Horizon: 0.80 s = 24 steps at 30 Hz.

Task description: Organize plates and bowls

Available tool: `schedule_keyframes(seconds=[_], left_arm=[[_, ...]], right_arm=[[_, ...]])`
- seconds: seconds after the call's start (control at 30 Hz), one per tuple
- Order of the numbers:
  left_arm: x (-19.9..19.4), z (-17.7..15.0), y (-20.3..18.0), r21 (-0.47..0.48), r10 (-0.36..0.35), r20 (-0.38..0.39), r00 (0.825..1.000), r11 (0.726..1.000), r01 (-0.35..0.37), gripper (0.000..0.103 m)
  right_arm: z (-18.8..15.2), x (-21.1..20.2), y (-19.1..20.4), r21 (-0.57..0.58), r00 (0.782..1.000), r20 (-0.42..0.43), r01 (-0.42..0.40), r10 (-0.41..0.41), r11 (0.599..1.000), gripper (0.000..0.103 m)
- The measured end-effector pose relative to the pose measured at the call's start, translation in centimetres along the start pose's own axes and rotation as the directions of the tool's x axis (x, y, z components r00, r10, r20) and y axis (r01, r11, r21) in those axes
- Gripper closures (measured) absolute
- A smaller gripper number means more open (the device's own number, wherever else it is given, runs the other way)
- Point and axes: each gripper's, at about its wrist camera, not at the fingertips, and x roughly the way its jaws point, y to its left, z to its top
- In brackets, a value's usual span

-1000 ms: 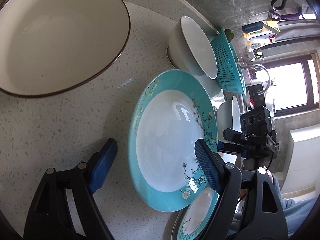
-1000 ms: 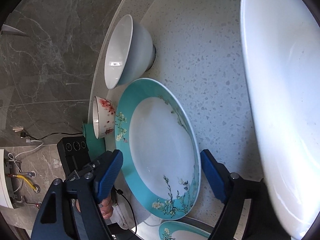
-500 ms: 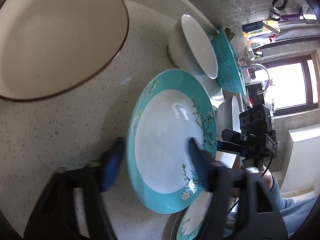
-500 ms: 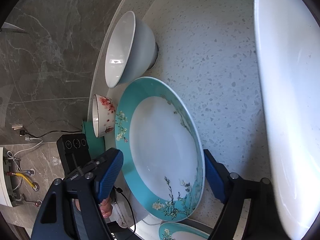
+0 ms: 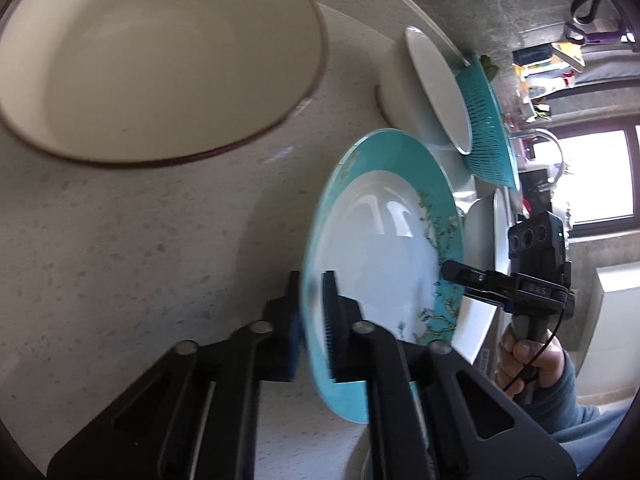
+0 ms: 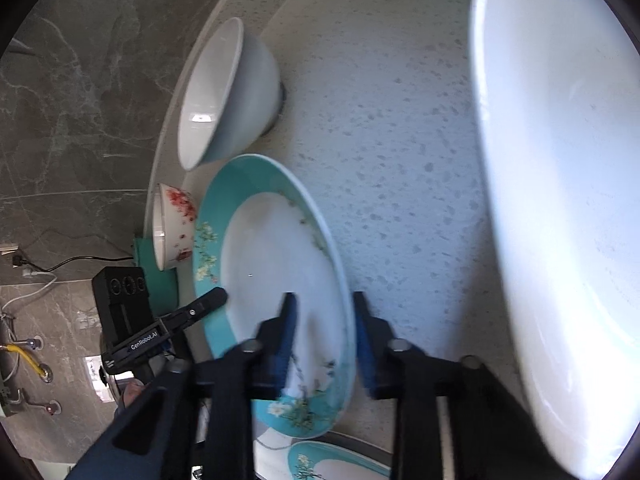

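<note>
A teal-rimmed plate with a white centre and flower sprigs (image 5: 384, 248) (image 6: 272, 264) is held between both grippers over the speckled counter (image 5: 140, 240). My left gripper (image 5: 312, 332) is closing, its blue pads pressing one edge of the rim. On the opposite edge my right gripper (image 6: 324, 336) is closing too, one pad inside the plate and one behind the rim. Each gripper shows in the other's view: the right gripper (image 5: 460, 276) and the left gripper (image 6: 212, 300). A shadow lies on the counter under the plate.
A large cream bowl with a brown rim (image 5: 160, 56) (image 6: 560, 200) fills one side. A white bowl (image 5: 432, 88) (image 6: 224, 92), a teal colander (image 5: 488, 120) and a small red-flowered bowl (image 6: 172, 228) stand near the counter's back edge. A second teal plate (image 6: 340, 462) lies just below.
Both grippers have gone from wide open around the teal plate to clamped on its opposite edges. The plate now looks more tilted and throws a shadow on the counter.
</note>
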Motion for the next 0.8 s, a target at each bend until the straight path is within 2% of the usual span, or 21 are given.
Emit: schedule_keyframes(seconds=[0.03,0.17,0.47,0.8], left_arm=[[-0.1,-0.1,0.0,0.001,0.001,-0.006,1.0,1.0,-0.001,0.098],[-0.3,-0.3,-0.2,0.01,0.023,-0.014,1.0,1.0,-0.023,0.098],[-0.8,-0.4,0.6,-0.04,-0.017,0.008,1.0,0.999,0.017,0.098],[-1.0,-0.6,-0.3,-0.012,-0.028,0.019,0.999,1.0,0.028,0.098]], right_arm=[[0.0,0.1,-0.3,0.004,1.0,-0.004,0.001,-0.001,1.0,0.089],[-0.1,0.1,-0.3,-0.002,1.0,0.002,0.007,-0.007,1.0,0.089],[-0.7,0.3,-0.2,-0.005,0.999,-0.02,-0.029,0.029,1.0,0.089],[-1.5,0.1,0.8,-0.022,1.0,-0.013,-0.027,0.027,0.999,0.089]])
